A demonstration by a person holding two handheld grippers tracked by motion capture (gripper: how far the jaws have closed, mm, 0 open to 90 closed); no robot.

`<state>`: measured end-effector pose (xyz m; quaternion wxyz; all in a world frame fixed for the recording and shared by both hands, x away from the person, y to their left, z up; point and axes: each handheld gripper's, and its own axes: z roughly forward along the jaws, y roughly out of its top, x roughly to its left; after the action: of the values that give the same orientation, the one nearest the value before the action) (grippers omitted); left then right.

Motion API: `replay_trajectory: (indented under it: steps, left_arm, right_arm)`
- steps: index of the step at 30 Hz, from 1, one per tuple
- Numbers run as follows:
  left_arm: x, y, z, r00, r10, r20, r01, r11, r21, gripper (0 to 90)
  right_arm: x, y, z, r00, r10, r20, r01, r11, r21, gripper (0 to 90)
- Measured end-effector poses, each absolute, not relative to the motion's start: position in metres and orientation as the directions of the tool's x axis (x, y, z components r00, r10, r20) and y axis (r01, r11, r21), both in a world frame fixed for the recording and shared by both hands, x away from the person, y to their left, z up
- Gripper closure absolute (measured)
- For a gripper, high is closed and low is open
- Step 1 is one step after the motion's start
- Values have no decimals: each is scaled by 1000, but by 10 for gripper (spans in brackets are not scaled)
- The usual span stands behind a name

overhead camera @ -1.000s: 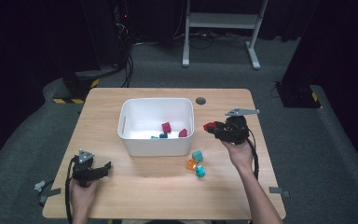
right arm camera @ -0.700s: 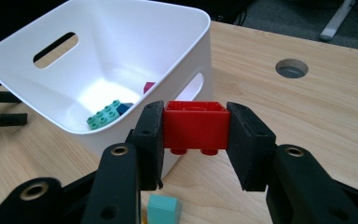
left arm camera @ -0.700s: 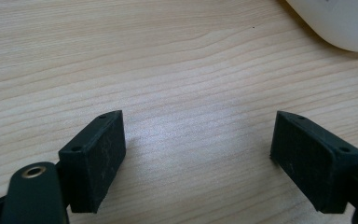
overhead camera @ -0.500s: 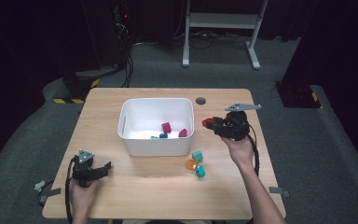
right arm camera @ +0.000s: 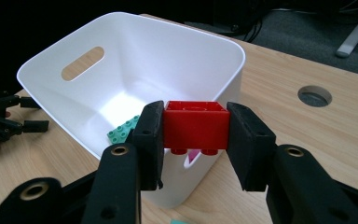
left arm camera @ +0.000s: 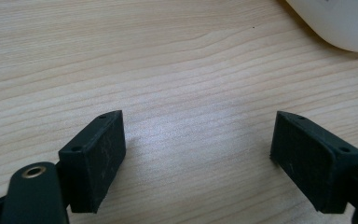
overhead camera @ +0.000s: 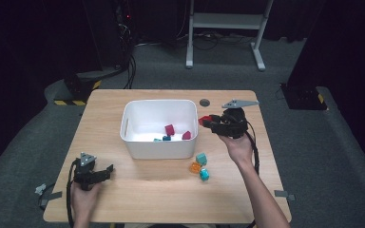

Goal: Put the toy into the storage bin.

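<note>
Right gripper view: right gripper pinches a red brick just short of the bin's near rim. Left gripper, jaws spread and empty, lies well away from the bin

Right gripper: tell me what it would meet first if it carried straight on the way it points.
Probably the white plastic bin: the right gripper, shut on a red toy brick, points over its near rim. Depth is unclear.

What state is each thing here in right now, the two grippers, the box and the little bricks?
Right gripper: shut on the red brick, beside the box rim.
Left gripper: open, nothing between its jaws, low over the table.
White box: upright, open-topped, a few bricks inside.
Three loose bricks: lying on the table outside the box.
</note>
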<state>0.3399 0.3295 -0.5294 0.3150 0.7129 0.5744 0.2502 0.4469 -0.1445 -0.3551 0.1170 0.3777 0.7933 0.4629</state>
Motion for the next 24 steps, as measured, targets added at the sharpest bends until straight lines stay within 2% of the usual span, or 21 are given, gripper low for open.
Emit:
replay_trajectory:
  steps: [24]
  left_arm:
    - [340, 330, -529, 216, 976, -5, 661, -142, 737, 180]
  right_arm:
    - [458, -89, -345, -756, 639, 139, 456, 364, 812, 592]
